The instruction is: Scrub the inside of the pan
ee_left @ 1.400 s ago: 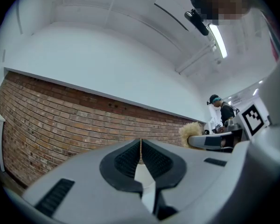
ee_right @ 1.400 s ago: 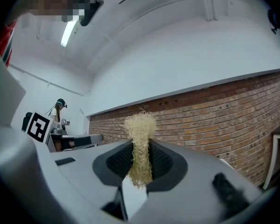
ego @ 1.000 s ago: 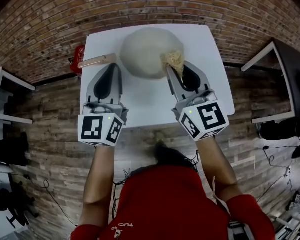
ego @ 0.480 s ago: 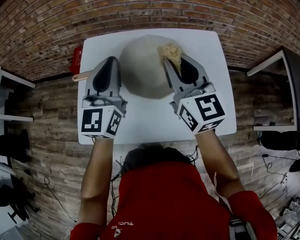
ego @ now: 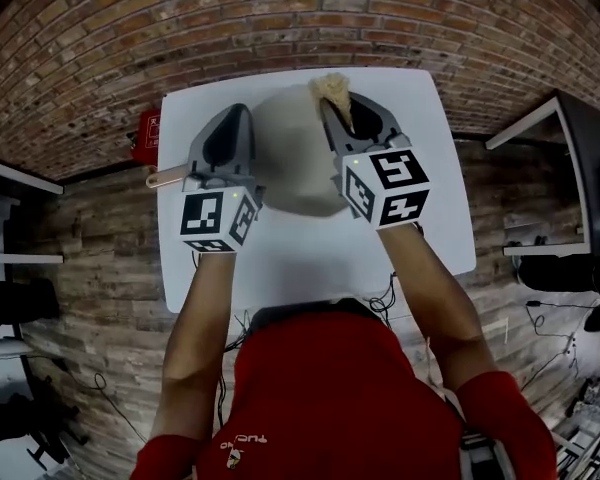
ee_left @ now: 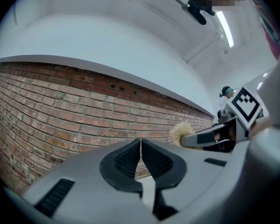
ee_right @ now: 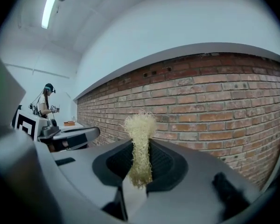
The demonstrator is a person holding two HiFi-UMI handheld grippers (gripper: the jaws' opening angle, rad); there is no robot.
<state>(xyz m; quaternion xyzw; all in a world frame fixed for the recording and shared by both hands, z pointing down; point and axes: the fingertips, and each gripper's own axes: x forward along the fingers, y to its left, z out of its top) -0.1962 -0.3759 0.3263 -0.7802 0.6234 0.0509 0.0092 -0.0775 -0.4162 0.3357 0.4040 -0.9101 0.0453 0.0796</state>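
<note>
Nearest the head camera, the person's forearms (ego: 200,318) are extended over the white tabletop (ego: 420,218). At the left claw (ee_left: 140,146), the jaws are pressed together with nothing between them. At the right claw (ee_right: 141,146), the jaws are clamped on a straw-coloured fibre scrubber (ee_right: 140,127), whose tuft projects past the tips. Below and between the claws, the pan (ego: 285,173) is seated on the tabletop, with its wooden handle (ego: 168,177) pointed left and not gripped. Farther off, only a brick wall (ee_right: 214,97) is framed by both gripper views, so the scrubber is judged clear of the pan. Risk: if pressure is applied while the handle is unrestrained, the pan may be pushed across the tabletop. The narrow pinch on the fibres may also be lost.
</note>
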